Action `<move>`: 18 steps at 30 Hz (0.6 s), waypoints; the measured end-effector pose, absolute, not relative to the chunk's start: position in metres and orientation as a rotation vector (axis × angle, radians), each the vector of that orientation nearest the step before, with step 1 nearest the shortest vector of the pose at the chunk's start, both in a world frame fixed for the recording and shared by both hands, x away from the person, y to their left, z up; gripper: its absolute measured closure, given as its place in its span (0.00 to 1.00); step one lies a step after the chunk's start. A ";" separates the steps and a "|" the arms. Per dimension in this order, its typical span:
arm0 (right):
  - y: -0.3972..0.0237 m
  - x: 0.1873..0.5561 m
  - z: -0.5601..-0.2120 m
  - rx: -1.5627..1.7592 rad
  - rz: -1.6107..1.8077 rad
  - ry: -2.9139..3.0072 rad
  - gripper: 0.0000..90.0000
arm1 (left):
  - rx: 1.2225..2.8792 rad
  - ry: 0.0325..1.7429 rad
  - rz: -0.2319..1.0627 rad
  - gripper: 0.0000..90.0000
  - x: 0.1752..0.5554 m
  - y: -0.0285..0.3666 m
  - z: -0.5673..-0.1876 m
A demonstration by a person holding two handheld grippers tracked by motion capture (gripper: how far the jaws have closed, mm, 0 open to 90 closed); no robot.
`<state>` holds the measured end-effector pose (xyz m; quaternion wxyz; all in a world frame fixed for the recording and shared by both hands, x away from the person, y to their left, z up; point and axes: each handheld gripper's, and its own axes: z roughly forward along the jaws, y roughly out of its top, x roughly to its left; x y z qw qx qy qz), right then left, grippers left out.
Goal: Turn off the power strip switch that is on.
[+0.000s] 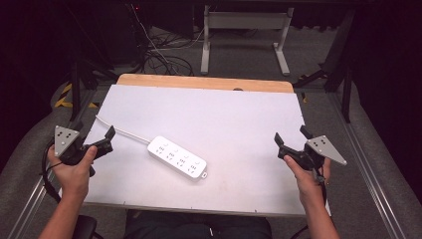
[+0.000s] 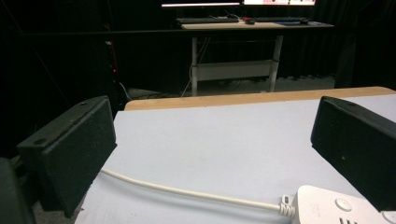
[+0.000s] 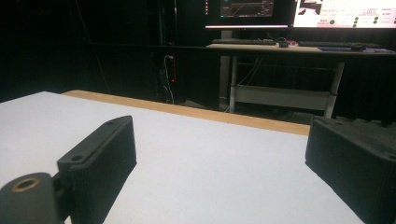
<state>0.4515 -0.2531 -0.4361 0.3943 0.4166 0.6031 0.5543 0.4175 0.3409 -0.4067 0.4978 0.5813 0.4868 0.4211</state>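
The left gripper [image 1: 97, 141] is held in the person's left hand [image 1: 74, 167] at the left edge of the white table top [image 1: 239, 114]. Its jaws are seen spread wide, with nothing clamped between them. In the left gripper view both black pads are set far apart, and bare table plus a run of white cable [image 2: 187, 192] lie between them without contact.

The cable [image 1: 122, 130] is traced from the table's left edge, just beside the left gripper's tip, across to the power strip [image 1: 177, 158]. The strip is found lying flat on the white surface, left of centre and toward the near side, set at a slant with its cable end toward the far left. Several socket groups are visible on its top face. One end of it is also caught at the lower right corner of the left gripper view [image 2: 341, 207], near the right-hand pad but not touched by it.

The wooden strip [image 1: 204, 82] of the table is exposed along the far edge.

The right gripper [image 1: 290, 141] is held in the right hand [image 1: 306, 174] near the table's right edge, well apart from the power strip. Its jaws are likewise seen open; in the right gripper view bare white table is observed between the pads.
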 end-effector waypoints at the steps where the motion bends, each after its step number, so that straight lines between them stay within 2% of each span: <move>1: -0.253 0.451 -0.436 1.057 1.406 1.529 0.10 | 1.412 1.175 1.018 0.01 0.418 0.341 -0.407; 18: -0.250 0.440 -0.431 1.042 1.395 1.516 0.10 | 1.449 1.121 1.028 0.03 0.413 0.334 -0.405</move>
